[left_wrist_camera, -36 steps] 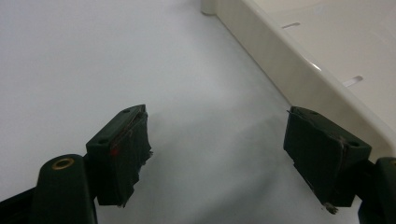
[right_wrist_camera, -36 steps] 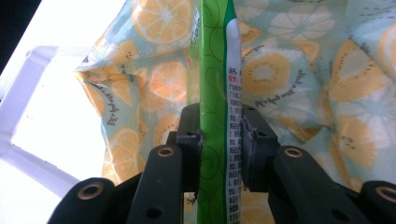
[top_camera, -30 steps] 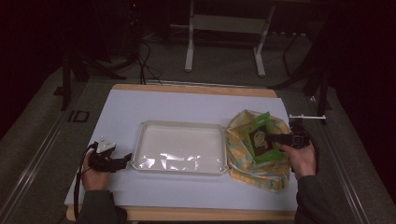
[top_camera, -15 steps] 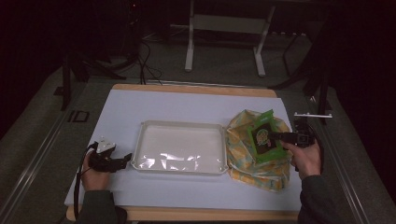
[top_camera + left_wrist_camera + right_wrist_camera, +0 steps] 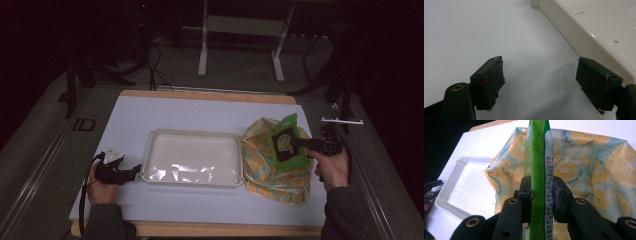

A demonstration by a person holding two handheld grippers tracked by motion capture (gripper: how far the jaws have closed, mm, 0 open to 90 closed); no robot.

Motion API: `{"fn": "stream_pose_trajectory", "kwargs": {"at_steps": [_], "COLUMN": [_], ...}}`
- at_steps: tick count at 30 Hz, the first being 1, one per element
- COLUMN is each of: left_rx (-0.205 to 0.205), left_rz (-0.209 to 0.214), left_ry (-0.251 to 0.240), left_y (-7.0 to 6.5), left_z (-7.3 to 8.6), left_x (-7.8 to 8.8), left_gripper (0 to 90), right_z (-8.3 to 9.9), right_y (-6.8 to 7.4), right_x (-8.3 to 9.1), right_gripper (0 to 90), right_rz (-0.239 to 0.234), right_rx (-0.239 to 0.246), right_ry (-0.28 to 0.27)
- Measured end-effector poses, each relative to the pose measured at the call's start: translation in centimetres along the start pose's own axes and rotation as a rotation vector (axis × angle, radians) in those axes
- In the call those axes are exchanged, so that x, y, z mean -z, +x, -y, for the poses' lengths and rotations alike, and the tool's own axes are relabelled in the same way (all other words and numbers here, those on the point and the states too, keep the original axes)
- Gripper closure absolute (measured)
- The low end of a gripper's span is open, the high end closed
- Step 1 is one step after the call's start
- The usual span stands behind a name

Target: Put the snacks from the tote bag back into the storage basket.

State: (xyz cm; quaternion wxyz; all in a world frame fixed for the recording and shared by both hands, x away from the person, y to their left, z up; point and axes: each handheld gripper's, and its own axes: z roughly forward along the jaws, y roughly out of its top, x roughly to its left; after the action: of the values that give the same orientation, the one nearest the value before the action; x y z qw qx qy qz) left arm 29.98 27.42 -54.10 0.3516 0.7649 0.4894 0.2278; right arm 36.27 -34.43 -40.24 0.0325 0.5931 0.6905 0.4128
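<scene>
While my right gripper (image 5: 541, 195) pinches the green packet (image 5: 539, 170) by its edge, I need to keep the squeeze firm, because the packet is thin and I think it could slip. The packet is up in the air above the lemon bag (image 5: 272, 165), at the right side of the worktop (image 5: 200, 115). My guess is that the packet goes into the white tray (image 5: 192, 137) next to the bag. To do that well, I should lift it clear of the bag's folds first, so it does not catch on them. Then I should move it slowly across, low over the tray's rim, and let go only when it is down flat. My left gripper (image 5: 549, 82) rests on the worktop just beside the tray's left side, with its jaws wide apart and nothing between them. It can hold the tray steady if the tray starts to slide.
</scene>
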Motion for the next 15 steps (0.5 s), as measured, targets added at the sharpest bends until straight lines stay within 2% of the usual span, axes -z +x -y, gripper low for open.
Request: {"fn": "stream_pose_trajectory", "kwargs": {"at_steps": [15], "left_rx": [0.000], "left_rz": [0.000], "left_ry": [-0.001], "left_y": [-0.02], "left_z": [0.00], "left_x": [0.00], "left_gripper": [22.7], "right_z": [-0.61], "right_y": [0.89], "right_x": [0.48], "right_gripper": [72.7], "right_rz": [-0.030], "right_rx": [0.017], "right_ry": [-0.002]}}
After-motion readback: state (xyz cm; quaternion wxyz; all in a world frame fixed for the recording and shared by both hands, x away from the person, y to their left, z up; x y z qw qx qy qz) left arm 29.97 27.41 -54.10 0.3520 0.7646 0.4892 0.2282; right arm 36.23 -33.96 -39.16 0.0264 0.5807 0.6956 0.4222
